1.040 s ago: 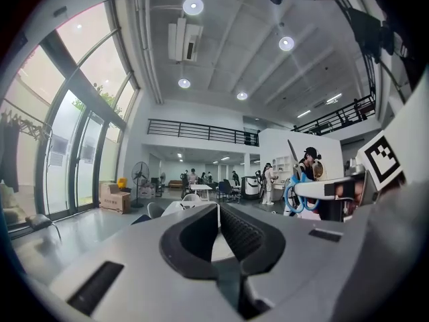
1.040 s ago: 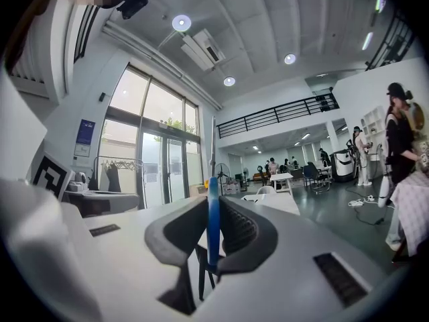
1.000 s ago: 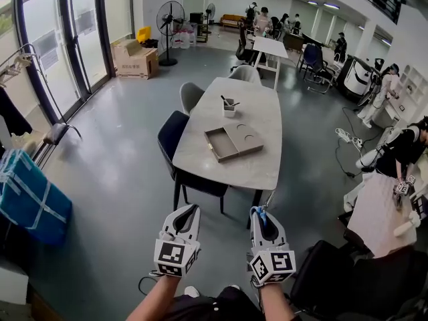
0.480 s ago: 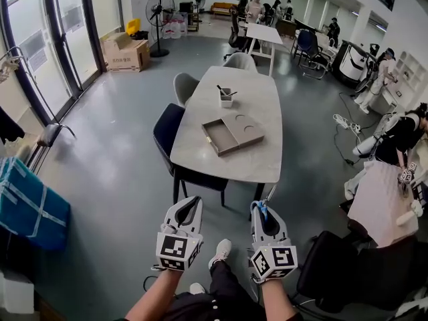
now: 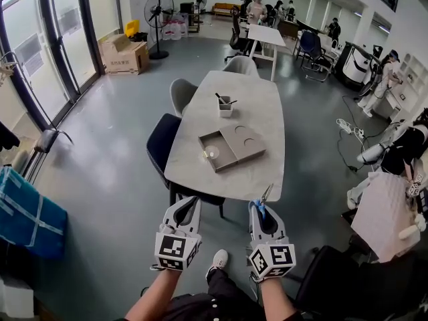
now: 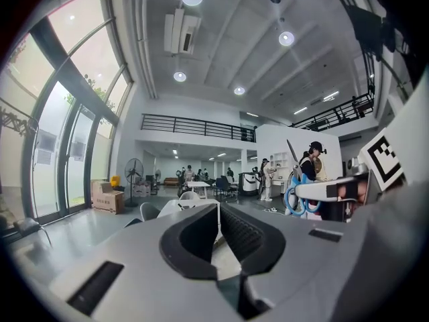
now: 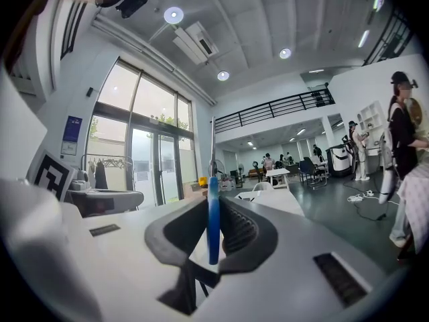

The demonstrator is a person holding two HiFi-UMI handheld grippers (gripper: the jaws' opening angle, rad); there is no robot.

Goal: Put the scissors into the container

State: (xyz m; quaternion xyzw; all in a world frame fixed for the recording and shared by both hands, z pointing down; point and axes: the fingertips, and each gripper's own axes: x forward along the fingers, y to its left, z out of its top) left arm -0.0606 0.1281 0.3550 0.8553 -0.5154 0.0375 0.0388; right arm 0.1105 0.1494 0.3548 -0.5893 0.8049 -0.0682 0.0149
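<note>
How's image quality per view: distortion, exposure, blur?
Head view: sharp, evenly lit, mild barrel bend; windows bright at left. Left gripper view: heavy fisheye, dark corner vignette, windows blown out. Right gripper view: same fisheye and vignette; scissors crisp, seen edge-on.

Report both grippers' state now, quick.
Left gripper: closed, nothing between its fingers.
Right gripper: closed on the scissors.

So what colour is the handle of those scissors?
Blue; the scissors show best in the right gripper view.
</note>
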